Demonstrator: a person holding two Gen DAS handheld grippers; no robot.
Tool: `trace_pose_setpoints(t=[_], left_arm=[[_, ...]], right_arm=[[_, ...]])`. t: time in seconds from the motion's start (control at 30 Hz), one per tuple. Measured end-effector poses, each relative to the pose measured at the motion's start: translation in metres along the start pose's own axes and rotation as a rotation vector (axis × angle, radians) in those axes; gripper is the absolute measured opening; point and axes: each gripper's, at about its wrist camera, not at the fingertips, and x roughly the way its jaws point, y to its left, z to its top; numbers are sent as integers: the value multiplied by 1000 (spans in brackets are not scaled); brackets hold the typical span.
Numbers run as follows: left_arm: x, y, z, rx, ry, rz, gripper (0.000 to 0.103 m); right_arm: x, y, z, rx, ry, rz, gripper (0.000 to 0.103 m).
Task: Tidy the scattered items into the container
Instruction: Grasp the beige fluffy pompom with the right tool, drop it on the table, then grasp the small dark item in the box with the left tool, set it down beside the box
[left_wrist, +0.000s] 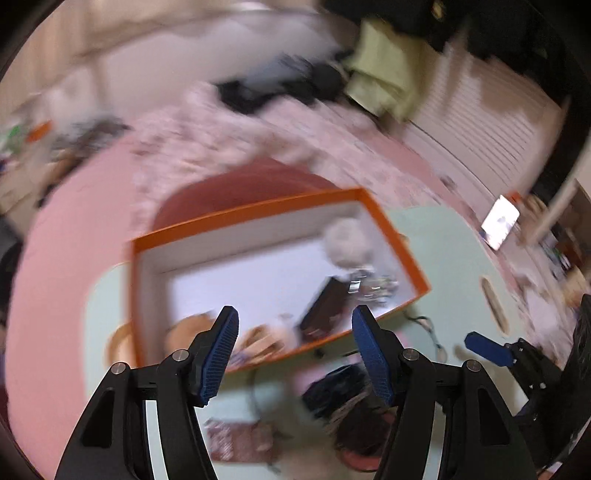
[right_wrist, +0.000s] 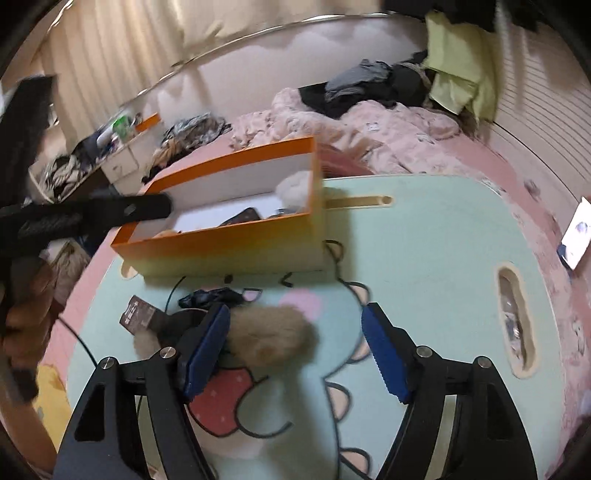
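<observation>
An orange box (left_wrist: 255, 214) with a white inside stands on the mint table; it also shows in the right wrist view (right_wrist: 221, 243). It holds a white fluffy item (left_wrist: 349, 242), a dark flat item (left_wrist: 325, 308) and small bits. My left gripper (left_wrist: 295, 354) is open and empty, above the box's near edge. My right gripper (right_wrist: 295, 350) is open over the table, with a tan furry item (right_wrist: 271, 339) between its fingers, untouched on the right side. A brown packet (right_wrist: 138, 315) and a dark bundle (right_wrist: 210, 297) lie on the table near it.
A thin black cable (right_wrist: 334, 251) runs along the table by the box. The table (right_wrist: 424, 258) has slot cutouts at its right side. A bed with a pink blanket (right_wrist: 388, 136) and clothes lies behind. A phone (right_wrist: 576, 234) rests at the far right.
</observation>
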Motion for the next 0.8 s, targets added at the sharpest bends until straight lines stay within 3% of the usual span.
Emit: trace_pose_setpoints(t=[0.1,0.23,0.3,0.4,0.5,0.6,0.8], left_arm=[[34,-4,21,19,128,-69,62],[64,-8,26,51,218,-27,57],[72,-10,27,68,234,-17,57],[76,-6,29,41,249,-86,53],[77,-2,34,23,251,-128,34],[78,8,36,9,254,-49,32],[81,20,35,17,242,15,33]], right_arm=[[-1,-12,0,42,-1,16,74],[-2,-12,4,60,3,37,74],[-4,-13,3,57,0,40,74],[-5,-15,2,64,-3,48,74],[-5,-15,0,74,-2,55,74],[-5,-15,-1,74,-2,56,74],[-4,-16,-2,85,1,61,74]])
